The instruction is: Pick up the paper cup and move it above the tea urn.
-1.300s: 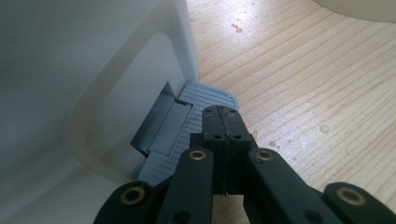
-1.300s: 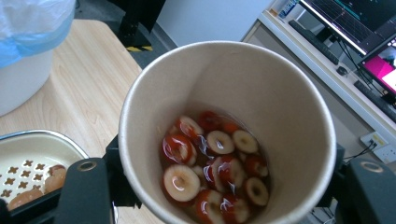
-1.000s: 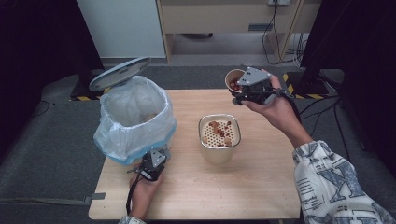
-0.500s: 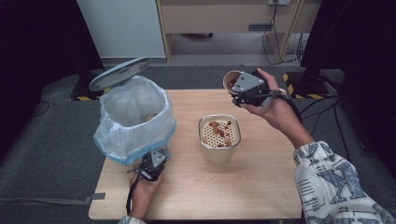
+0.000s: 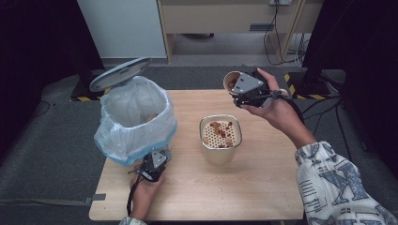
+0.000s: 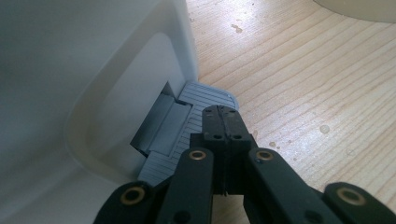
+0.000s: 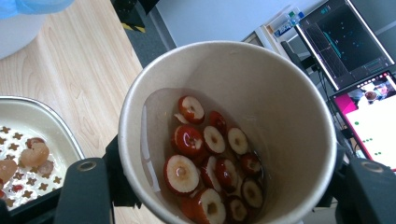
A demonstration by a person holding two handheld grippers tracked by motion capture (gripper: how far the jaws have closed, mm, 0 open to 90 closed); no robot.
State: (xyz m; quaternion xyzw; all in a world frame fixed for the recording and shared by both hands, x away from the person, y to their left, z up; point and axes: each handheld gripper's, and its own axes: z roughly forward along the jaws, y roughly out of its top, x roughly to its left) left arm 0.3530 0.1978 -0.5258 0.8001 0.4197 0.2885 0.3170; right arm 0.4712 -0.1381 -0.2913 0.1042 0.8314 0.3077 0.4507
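Floor cables (image 5: 277, 28) — striped tape (image 5: 293, 86)

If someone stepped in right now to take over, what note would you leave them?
Left hand-held gripper: shut, tip pressing the bin's pedal; bin lid stands open.
Right hand-held gripper: shut on the paper cup, held tilted beyond the strainer pot, red fruit slices and liquid inside.
Done: some pieces already lie in the strainer.
Left: probably pour the cup's contents through the strainer, then bin the waste.
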